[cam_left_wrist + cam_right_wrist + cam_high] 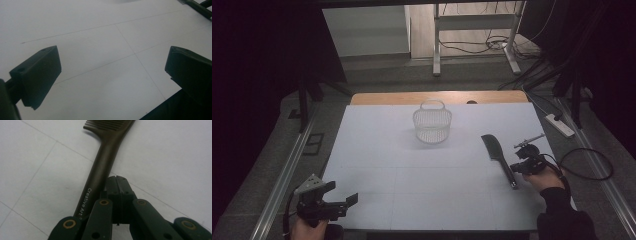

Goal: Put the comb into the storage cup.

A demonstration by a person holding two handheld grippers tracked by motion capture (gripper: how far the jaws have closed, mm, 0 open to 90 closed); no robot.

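On the white bench (377,165) a dark comb (498,156) lies flat towards the right side, its toothed head pointing away from the person and its handle end just beside the right tongs (523,167). Those tongs are clenched with nothing between them; in the right gripper view the two jaws meet tip to tip (117,185) just beside the comb's handle (100,170), which runs past them on the bench. The left tongs (343,197) are released, spread wide over the bench's near left corner, well apart from the comb and from the wire basket (432,121) standing near the far edge.
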